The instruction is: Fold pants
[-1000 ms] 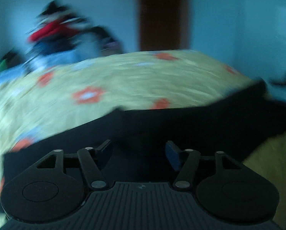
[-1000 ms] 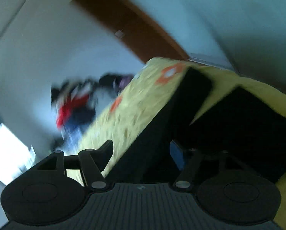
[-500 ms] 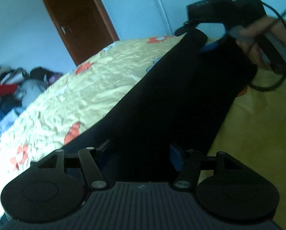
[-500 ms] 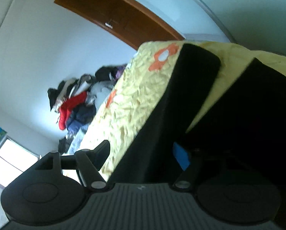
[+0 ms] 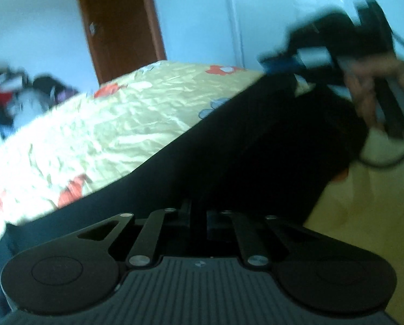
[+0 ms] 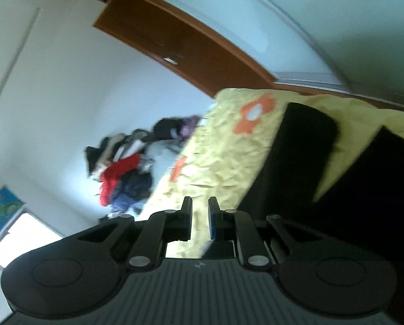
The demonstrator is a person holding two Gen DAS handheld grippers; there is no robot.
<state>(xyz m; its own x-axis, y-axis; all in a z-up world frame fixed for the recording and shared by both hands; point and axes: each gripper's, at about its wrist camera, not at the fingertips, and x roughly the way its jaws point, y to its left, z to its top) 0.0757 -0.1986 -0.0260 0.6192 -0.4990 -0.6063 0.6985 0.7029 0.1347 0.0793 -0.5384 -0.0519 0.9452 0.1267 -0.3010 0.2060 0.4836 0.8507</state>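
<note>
Half a second ago both grippers had their fingers spread wide. Now both have pulled their fingers in close.

The left gripper [image 5: 199, 216] has its fingers almost together, and the black pants [image 5: 256, 149] lie right at and in front of the tips. The dark cloth hides the tips, so it is hard to tell if cloth is pinched between them. To the left of this gripper lies the yellow bedspread [image 5: 107, 127] with orange flowers. Far ahead stands a brown door [image 5: 120, 24], and a pile of clothes [image 5: 18, 94] sits far off to the left.

The right gripper [image 6: 200, 218] has a thin gap between its fingers, and only yellow bedspread shows through the gap. The pants [image 6: 296, 157] lie ahead and to the right of it, with one leg stretched out over the bedspread [image 6: 223, 149]. In the left view, the right gripper [image 5: 283, 62] looks blurry and hangs above the far end of the pants, held by a hand [image 5: 370, 81]. It was sharper before.

No boxes or baskets are seen.
</note>
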